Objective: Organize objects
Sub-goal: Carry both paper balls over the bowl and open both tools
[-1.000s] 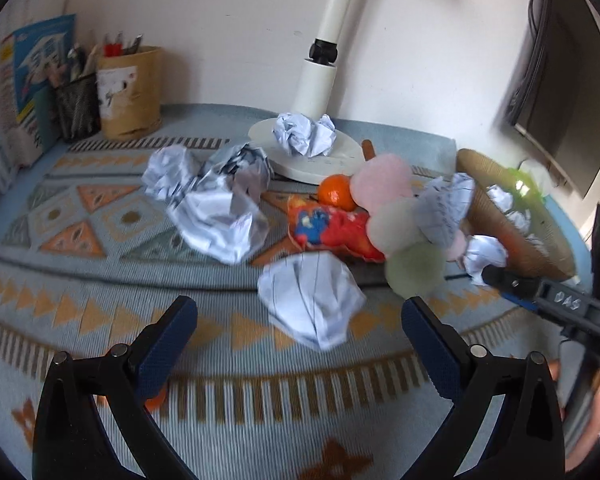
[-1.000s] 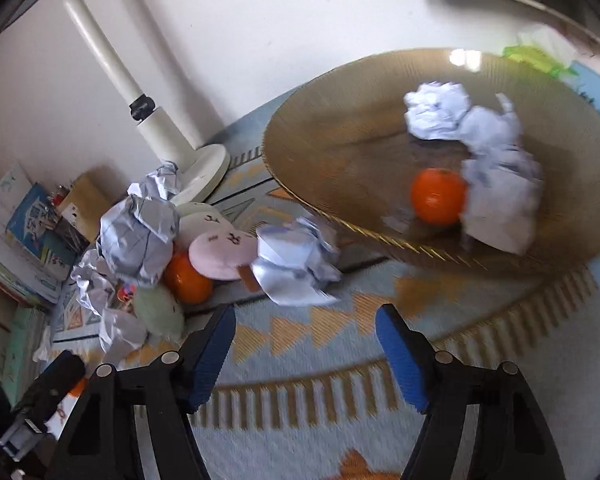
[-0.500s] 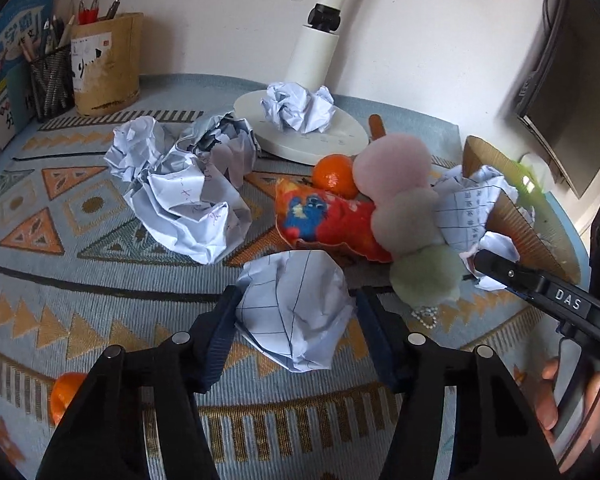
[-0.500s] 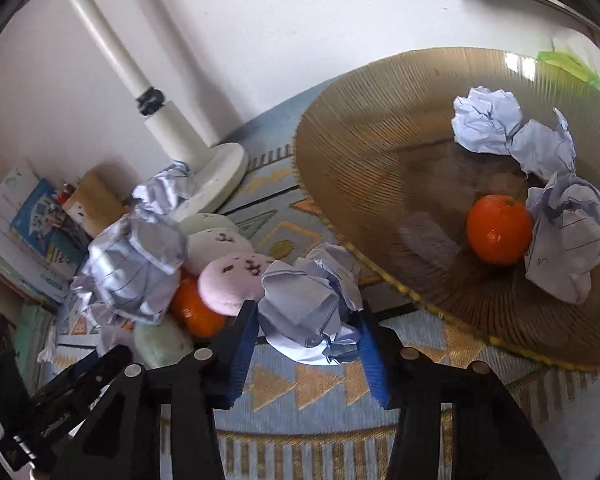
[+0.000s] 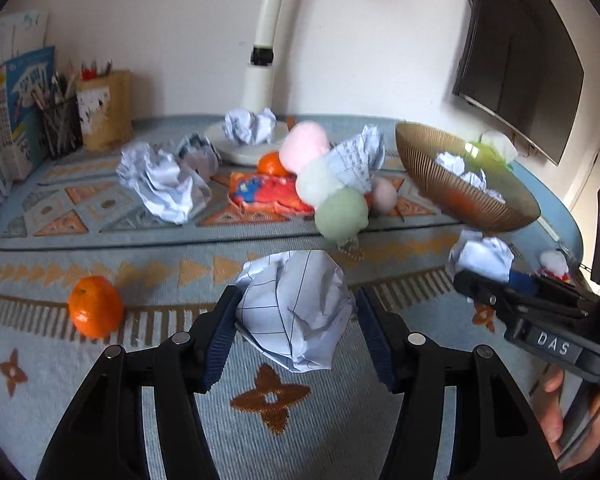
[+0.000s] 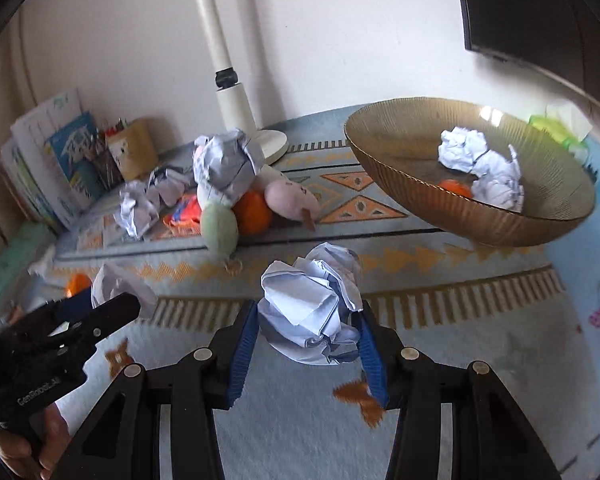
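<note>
Each tool was clamped on a paper wad, left and right, lifted off the surface, probably headed for the bowl.

Each camera sits on a hand-held gripper and looks forward along its two fingers, low and close over the patterned desk. The left camera faces the white lamp post and wall, with the gold bowl off to its right. The right camera looks from farther right, nearer the bowl. Both views share the bowl, lamp post and the toy pile between them.
</note>
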{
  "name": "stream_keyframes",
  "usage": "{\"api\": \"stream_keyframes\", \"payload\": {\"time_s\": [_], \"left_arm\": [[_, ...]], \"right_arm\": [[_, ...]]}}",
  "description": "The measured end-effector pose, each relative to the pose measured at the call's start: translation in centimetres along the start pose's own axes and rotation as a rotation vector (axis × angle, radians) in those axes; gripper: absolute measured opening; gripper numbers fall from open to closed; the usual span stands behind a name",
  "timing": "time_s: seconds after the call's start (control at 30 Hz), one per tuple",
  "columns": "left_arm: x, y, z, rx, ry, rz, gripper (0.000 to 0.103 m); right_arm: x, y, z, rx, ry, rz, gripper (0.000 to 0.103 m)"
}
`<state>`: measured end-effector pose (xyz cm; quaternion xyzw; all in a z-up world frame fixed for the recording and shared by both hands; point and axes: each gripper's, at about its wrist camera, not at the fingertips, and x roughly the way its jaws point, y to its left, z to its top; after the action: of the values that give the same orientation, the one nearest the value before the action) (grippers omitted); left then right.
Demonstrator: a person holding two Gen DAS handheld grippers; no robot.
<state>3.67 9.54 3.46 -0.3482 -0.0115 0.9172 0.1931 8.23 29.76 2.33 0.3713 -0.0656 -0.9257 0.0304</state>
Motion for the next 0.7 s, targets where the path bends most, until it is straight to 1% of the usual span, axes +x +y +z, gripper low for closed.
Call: {"api": "stream_keyframes", "payload": {"time_s": [0.2,0.3,0.4,0.5,0.57,0.63,0.7], "left_arm": [[0.1,1.4,0.0,-0.057,0.005,0.000,0.057],[0.2,1.1,-0.1,-0.049,0.008,0.001,0.057],[0.4,1.0,-0.2,-0.046,0.019,0.004,0.057],[0.4,1.1,-0.2,-0.051,0.021,0.000,0.057],[0.2,0.6,-0.2,-0.032,0.010,0.011,0.057],[0.0,-0.3,0.0,-0.001,0.003,-0.004,0.057],[-0.2,-1.8,1.0,0.032,0.001,-0.033,0.057]], "right_arm": [[0.4,-0.4,0.2,0.012,-0.005,0.018,0.047],[0.1,-0.5,0.2,0.026,-0.018,0.029,0.047],[0.2,-0.7,0.2,0.038,-0.013,0.032,0.047],[0.0,-0.5,0.1,0.024,-0.018,0.025,0.047],[-0.5,-0.4,0.1,0.018,-0.041,0.017,0.047],[-1.0,-0.7,0.1,0.034,-0.054,0.018,0.047],[-1.5,-1.8,0.3,0.078,-0.052,0.042,0.047]]}}
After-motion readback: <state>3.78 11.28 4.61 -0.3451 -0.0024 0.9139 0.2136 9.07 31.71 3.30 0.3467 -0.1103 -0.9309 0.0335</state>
